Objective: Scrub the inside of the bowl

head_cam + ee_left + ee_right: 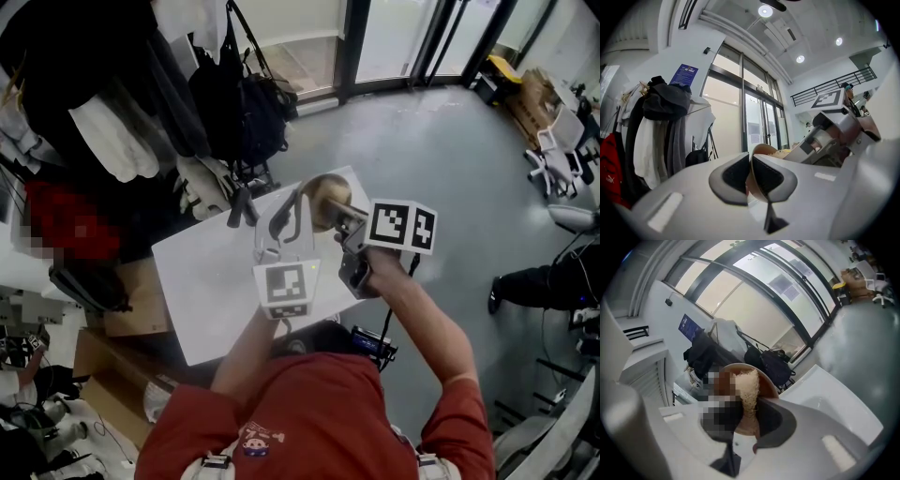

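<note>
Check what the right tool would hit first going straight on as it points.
Probably the inside of the bowl: the scrub pad held in the right tool pokes into it, so the pad would press there first. Depth is unclear.

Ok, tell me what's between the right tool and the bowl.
A pale fibrous scrub pad, clamped in the right tool, reaching into the bowl; the right gripper view shows it.

Grey floor (422, 141), tall glass doors (754, 117) — hung coats (661, 126) (ceiling spotlights (765, 11) lit).
</note>
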`<state>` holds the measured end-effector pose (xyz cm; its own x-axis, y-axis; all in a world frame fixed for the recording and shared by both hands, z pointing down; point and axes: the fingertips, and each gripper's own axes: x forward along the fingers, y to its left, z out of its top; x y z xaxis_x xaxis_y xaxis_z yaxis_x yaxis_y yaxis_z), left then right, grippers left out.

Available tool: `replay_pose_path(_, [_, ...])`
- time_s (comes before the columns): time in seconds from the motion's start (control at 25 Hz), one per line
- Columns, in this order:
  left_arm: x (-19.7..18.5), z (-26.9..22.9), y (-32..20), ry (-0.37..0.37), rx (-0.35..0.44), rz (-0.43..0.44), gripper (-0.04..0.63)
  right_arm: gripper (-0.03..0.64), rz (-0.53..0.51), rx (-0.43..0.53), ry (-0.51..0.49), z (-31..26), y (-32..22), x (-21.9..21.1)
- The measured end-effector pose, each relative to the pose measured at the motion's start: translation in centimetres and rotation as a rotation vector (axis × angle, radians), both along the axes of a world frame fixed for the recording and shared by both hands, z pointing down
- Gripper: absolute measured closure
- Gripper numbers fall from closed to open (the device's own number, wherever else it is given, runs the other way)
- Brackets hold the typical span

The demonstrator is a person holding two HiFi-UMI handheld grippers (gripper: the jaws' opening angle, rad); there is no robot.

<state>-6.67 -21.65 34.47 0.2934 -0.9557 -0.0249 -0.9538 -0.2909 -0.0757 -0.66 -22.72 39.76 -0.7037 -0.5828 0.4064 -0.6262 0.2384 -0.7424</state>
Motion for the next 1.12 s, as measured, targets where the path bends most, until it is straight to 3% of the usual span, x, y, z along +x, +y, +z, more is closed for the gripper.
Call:
replay_pose_path(0.24, [0.1,0.2,0.1,-0.001,-0.007,0.006,0.566,0.540,-0.024,0.114,0.148,0.0,0.1,0.2])
replay_pose_path(0.64, [0.6,0.3,0.4,-0.019,-0.009,0.020,0.566,0.540,-0.160,0.471,0.596,-0.7,0.7,0.1])
replay_pose_path(0.96, [1.1,0.5,0.2,-0.021,-0.027,0.036,0.566,0.540,-0.384,0.818,1.088,-0.7,1.5,-0.7])
replay_pose_path(1.12, [1.4,0.6,0.4,-0.006,-0.042,0.055,0.566,0.540,-0.451,0.912,1.211,-0.4,1.7,-0.4])
